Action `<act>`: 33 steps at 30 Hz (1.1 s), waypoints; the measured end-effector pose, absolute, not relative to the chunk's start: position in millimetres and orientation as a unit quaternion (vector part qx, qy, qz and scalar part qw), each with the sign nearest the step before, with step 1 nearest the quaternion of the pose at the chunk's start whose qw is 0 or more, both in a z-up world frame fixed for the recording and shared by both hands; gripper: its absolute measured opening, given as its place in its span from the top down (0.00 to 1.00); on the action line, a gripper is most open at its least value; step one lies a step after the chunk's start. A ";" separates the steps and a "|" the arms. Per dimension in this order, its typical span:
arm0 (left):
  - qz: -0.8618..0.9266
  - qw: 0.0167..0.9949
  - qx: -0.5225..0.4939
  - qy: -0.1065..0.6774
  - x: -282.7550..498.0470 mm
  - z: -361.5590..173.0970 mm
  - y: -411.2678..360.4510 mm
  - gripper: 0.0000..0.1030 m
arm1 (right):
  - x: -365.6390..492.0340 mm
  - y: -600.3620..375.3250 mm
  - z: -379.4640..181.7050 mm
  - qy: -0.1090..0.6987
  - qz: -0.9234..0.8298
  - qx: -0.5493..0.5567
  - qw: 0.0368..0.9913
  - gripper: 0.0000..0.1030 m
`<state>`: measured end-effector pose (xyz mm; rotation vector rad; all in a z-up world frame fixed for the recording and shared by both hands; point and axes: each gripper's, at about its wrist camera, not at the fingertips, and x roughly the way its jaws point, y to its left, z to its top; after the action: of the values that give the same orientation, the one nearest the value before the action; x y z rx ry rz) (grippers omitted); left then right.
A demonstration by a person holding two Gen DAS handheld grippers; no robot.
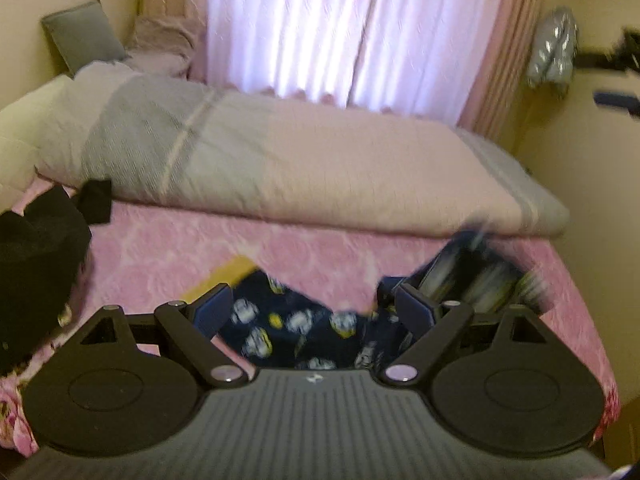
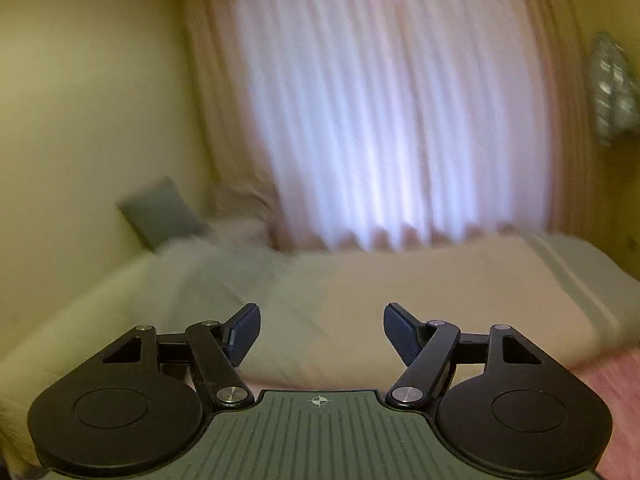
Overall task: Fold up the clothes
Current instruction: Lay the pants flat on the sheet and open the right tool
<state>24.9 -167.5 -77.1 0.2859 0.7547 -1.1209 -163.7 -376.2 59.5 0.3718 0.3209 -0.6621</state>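
We hold the left gripper [image 1: 312,304] and right gripper [image 2: 322,332] with fingers wide and empty, the navy printed garment [image 1: 296,328] lying rumpled on the pink bedspread [image 1: 180,248] below the left one, apparently unfolded yet.

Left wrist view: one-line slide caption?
Left gripper, jaws open, above a navy cartoon-print garment on the pink quilted bedspread, with a folded grey-and-beige duvet behind.
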 end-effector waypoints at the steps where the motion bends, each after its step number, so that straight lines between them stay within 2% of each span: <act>1: -0.516 0.767 0.141 0.354 20.2 -80.5 -167.5 0.16 | -175.8 -375.8 44.3 0.165 -0.329 0.197 0.909 0.31; 8: -0.520 0.738 0.213 0.374 1.6 -102.9 -165.8 0.16 | -264.2 -368.1 -64.6 0.249 -0.401 0.297 0.830 0.31; 13: -0.547 0.707 0.259 0.366 0.1 -109.1 -163.9 0.16 | -314.8 -313.2 -126.2 0.283 -0.453 0.372 0.759 0.31; 20: -0.587 0.674 0.299 0.335 12.0 -103.7 -152.4 0.16 | -308.3 -243.0 -121.1 0.272 -0.506 0.394 0.718 0.31; 25: -0.592 0.661 0.324 0.327 30.2 -114.9 -135.1 0.16 | -273.9 -209.3 -134.8 0.279 -0.533 0.378 0.704 0.31; 33: -0.591 0.647 0.352 0.327 44.4 -131.0 -111.2 0.16 | -255.2 -164.2 -167.4 0.307 -0.543 0.417 0.661 0.31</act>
<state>44.4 -111.2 -131.0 0.8007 0.7437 -1.3450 -255.2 -164.2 -167.4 0.9441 0.6941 -1.2276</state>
